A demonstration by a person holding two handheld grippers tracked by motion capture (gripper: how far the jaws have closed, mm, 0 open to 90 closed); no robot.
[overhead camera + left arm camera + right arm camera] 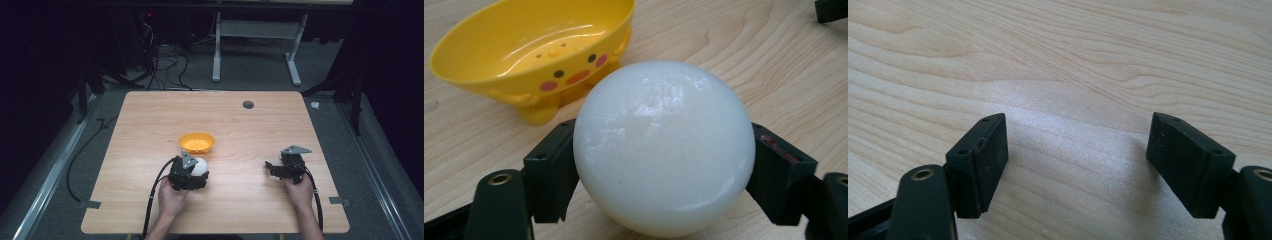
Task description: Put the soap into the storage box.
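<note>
Wooden counter [235, 200] in a dark room, cables and a desk frame on the floor behind; near its middle stands a yellow bowl [197, 142] with a chick face on its wall. Left tongs [196, 172] clenched on a white ball [664, 147], jaws pressed to its two sides at its widest part; ball just in front of the bowl, whether it is lifted off the wood cannot be told from the left gripper view. Right tongs [271, 167] released, jaws wide apart over bare wood, well apart from the ball. Likely step: carrying the ball into the bowl; keep the grip level across the ball's middle, raise it above the rim before moving forward, lower it to the bowl's floor, then let go gently so the light bowl does not tip.
</note>
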